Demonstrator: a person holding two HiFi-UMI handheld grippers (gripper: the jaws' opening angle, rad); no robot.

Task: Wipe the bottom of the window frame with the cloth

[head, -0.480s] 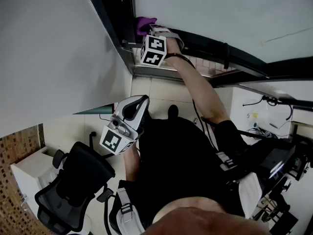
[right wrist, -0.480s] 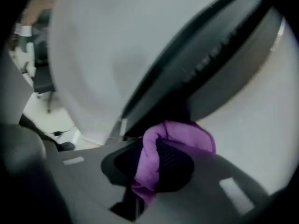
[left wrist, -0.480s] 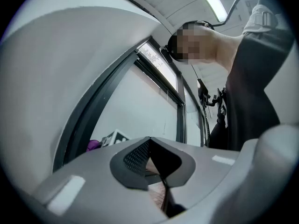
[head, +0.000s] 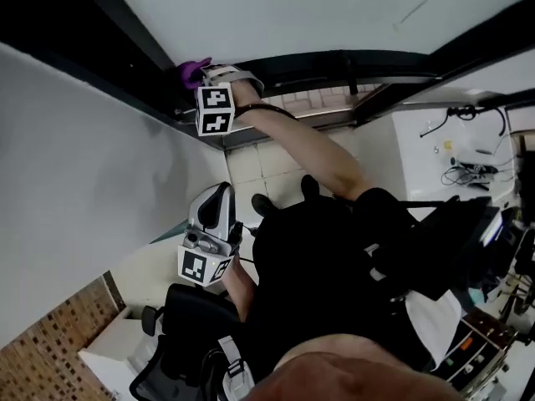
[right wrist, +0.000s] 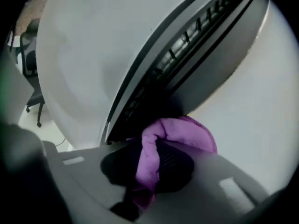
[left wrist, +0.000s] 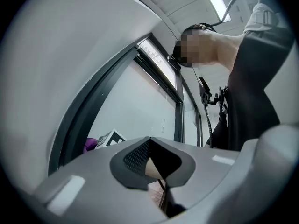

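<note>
Dim indoor light, fisheye-warped dark edges, right gripper view blurred, shadowed foreground

Right tool [head: 209,73], arm outstretched, pinches the cloth [right wrist: 187,132]; left tool [head: 219,199] hangs low, closed.

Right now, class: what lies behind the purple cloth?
The dark window frame lies behind the cloth, which the right gripper pinches. The frame patch it covers cannot be seen.

cloth [right wrist: 182,133] in right tool [right wrist: 152,171], at window frame [right wrist: 177,50]
</note>
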